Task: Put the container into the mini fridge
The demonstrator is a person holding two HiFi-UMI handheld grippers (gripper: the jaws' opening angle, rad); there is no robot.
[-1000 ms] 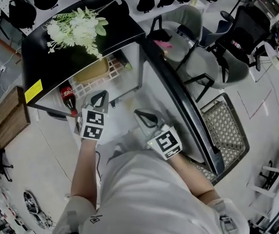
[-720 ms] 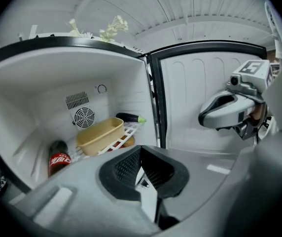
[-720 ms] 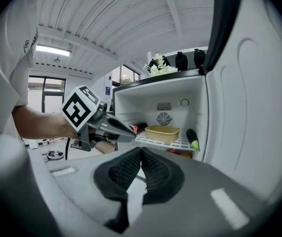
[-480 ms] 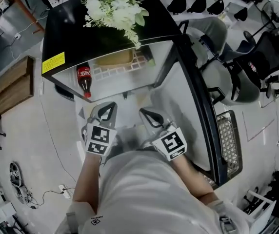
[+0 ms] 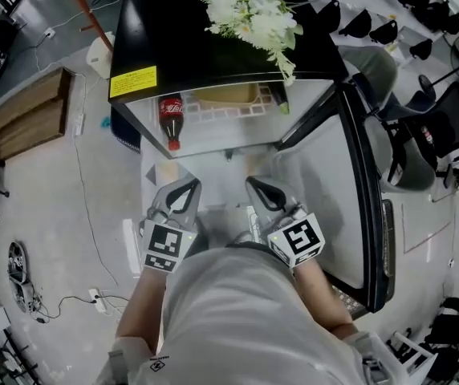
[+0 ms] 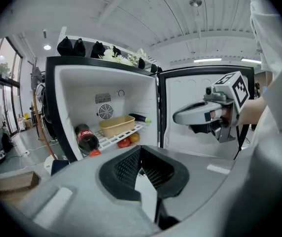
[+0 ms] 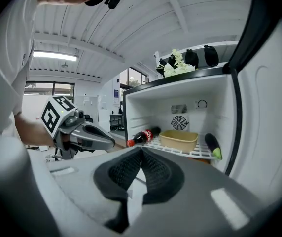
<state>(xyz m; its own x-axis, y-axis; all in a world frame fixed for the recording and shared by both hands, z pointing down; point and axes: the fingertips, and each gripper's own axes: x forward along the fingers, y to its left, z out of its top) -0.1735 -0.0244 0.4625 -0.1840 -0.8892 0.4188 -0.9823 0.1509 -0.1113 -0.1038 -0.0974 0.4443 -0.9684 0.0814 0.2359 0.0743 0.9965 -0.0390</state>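
The black mini fridge (image 5: 213,54) stands open, its door (image 5: 350,175) swung to the right. A tan container (image 5: 228,95) sits on the white wire shelf inside, also seen in the left gripper view (image 6: 116,125) and the right gripper view (image 7: 179,139). My left gripper (image 5: 183,192) and right gripper (image 5: 259,189) hang side by side in front of the opening, well short of the shelf. Both are shut with nothing between their pads. From each gripper view I see the other gripper: the right gripper (image 6: 178,117) and the left gripper (image 7: 109,143).
A cola bottle (image 5: 171,119) lies at the shelf's left and an eggplant (image 7: 211,145) at its right. Red and orange fruit (image 6: 127,140) lies below the shelf. White flowers (image 5: 253,10) lie on the fridge top. A wooden crate (image 5: 21,123) stands to the left, chairs (image 5: 406,147) to the right.
The fridge has come from the upper left to the middle of the head view. Both grippers have drawn back from the shelf and stay shut and empty.
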